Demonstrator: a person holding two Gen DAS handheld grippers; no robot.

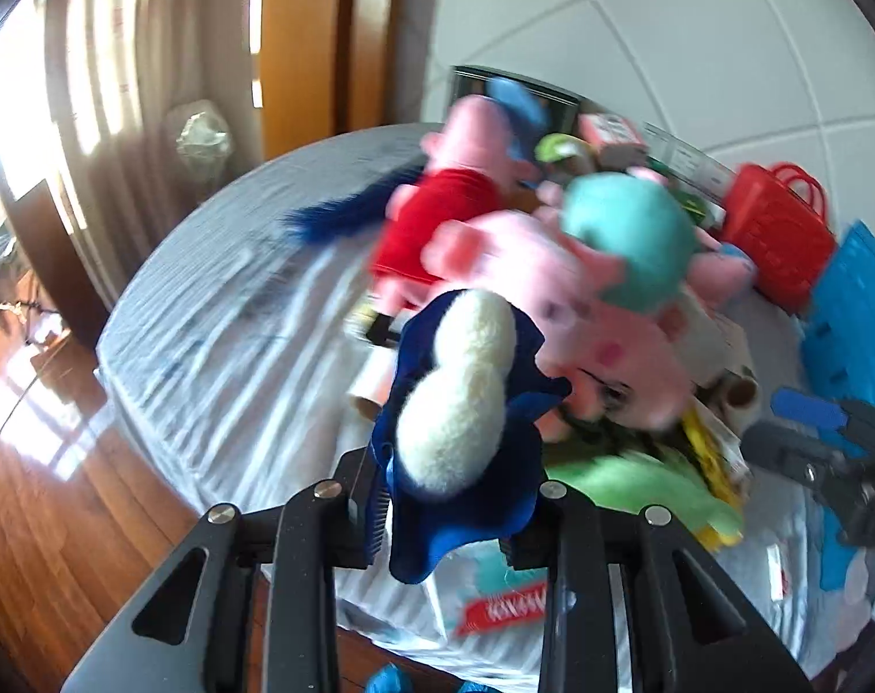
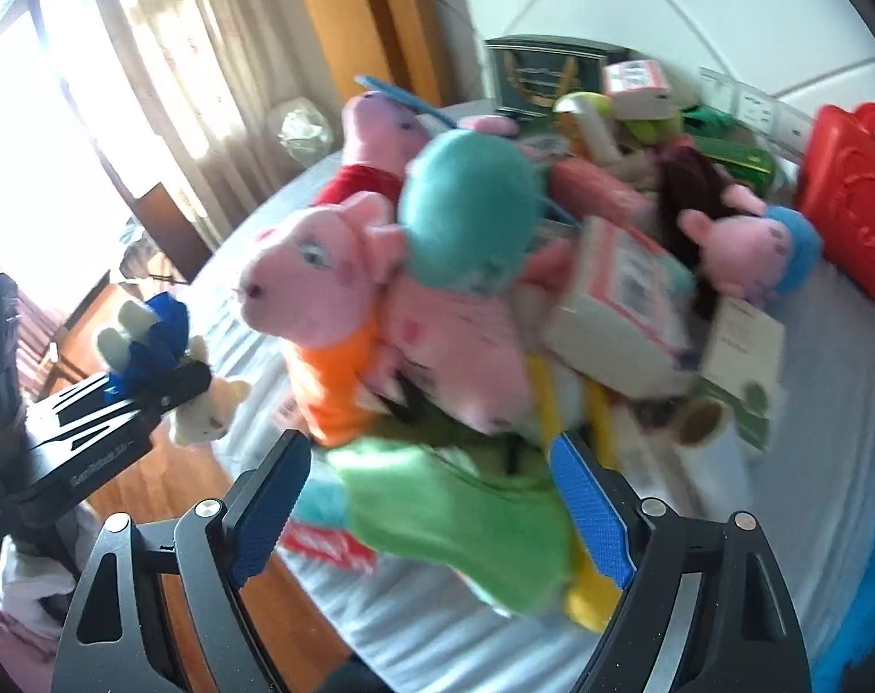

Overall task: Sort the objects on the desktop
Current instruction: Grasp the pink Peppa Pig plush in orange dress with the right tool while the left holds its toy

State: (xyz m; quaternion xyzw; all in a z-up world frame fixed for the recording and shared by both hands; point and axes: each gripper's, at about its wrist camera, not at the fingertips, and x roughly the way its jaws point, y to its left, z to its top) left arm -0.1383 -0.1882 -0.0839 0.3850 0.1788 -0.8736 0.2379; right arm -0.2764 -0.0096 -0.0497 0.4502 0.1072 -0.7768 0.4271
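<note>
The left tongs [image 1: 443, 514] are clenched on a blue-and-white plush toy [image 1: 460, 398], low centre in the left view, off the heap. The right tongs [image 2: 437, 496] stand released around a green plush [image 2: 466, 508] on the cluttered desk [image 2: 726, 496]. Risks, as I judge them: the soft plush sliding from the left grip, or the right tongs snagging the orange-dressed pig plush [image 2: 322, 312] touching the green one.

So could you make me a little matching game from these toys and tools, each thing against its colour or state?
Things:
1. basket
2. left gripper
3. right gripper
4. big pig's belly

Colour or state:
a. open above a green plush
b. teal
c. red
d. shut on a blue and white plush

Pairs: 1-c, 2-d, 3-a, 4-b
</note>
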